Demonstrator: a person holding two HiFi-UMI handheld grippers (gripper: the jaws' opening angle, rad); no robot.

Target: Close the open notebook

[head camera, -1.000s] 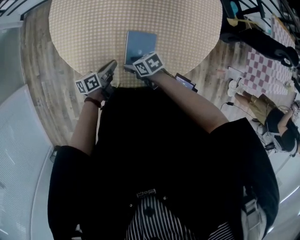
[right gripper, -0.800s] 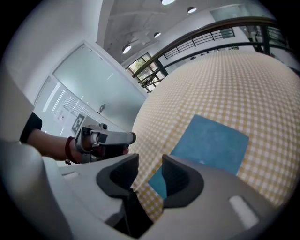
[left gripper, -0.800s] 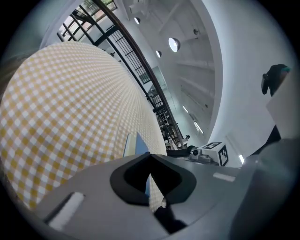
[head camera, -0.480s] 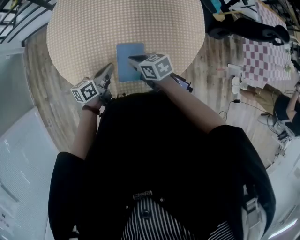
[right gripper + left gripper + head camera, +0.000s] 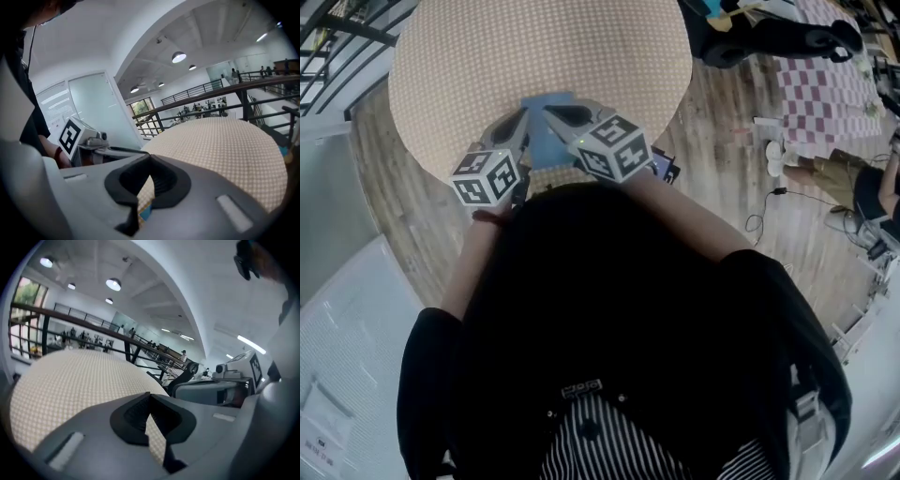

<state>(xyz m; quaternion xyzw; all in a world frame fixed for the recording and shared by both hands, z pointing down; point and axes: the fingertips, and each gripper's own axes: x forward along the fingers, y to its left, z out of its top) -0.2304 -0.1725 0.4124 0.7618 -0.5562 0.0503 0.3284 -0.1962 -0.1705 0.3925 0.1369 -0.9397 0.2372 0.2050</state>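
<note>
Your L gripper (image 5: pixel 516 122) has its jaws pressed together w/ nothing in them; only the table (image 5: pixel 581 47) w/ its checked top shows thru the gap behind the tips. Your R gripper (image 5: pixel 555 112) has just closed, tips touching, also empty. The notebook (image 5: pixel 546 136) lies flat on the table, blue cover up, betw. the two grippers in the head view & partly hidden by them. Neither pinches it. In the right gripper view a blue corner peeks out below the jaws.

Left tool (image 5: pixel 517 120) and right tool (image 5: pixel 553 112) raised, right jaws closed empty
</note>
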